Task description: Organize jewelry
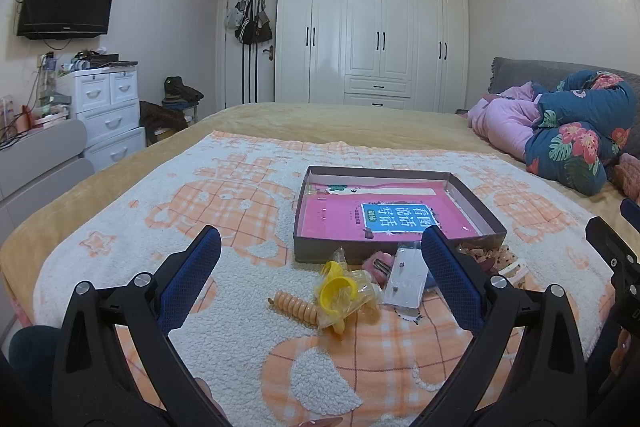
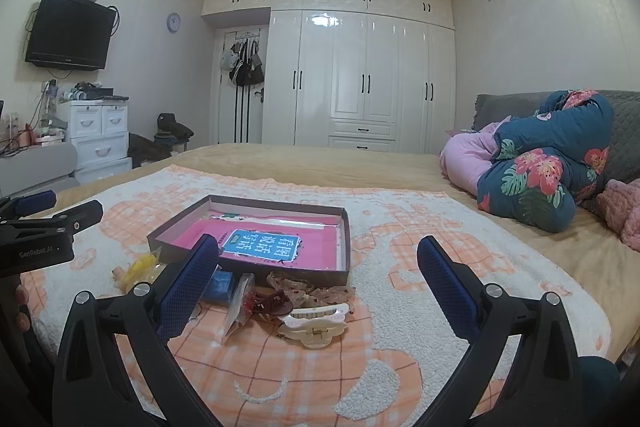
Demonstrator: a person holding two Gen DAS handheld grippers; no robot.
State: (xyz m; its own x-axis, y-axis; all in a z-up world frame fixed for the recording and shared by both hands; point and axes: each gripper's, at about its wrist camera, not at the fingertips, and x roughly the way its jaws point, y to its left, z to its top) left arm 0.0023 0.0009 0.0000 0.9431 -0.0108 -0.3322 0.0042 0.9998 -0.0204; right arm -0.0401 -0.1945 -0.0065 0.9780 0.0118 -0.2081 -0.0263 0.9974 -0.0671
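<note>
- Blue-padded fingers of the left claw [image 1: 320, 267] stand wide apart with nothing between them, hovering over the orange-and-white blanket [image 1: 240, 339] on the bed.
- Right claw [image 2: 318, 269] is spread just as wide and grips nothing.
- Between the left claw's fingers lie an orange spiral hair tie [image 1: 294, 308], a yellow ring in a clear wrapper [image 1: 340, 293] touching it, and a clear packet [image 1: 406, 281] just beside that.
- Nearer the right claw sit a cream hair clip [image 2: 314, 325], a dark red clip [image 2: 272, 301], a clear packet standing on edge [image 2: 238, 301] and a small blue box [image 2: 218, 287].
- All this jewelry lies on the blanket outside the box, close against its near wall.
- Shallow dark cardboard box [image 1: 320, 247] rests flat on the blanket; inside lies a pink book [image 1: 340, 215] with a blue label, and pale paper at the far end.
</note>
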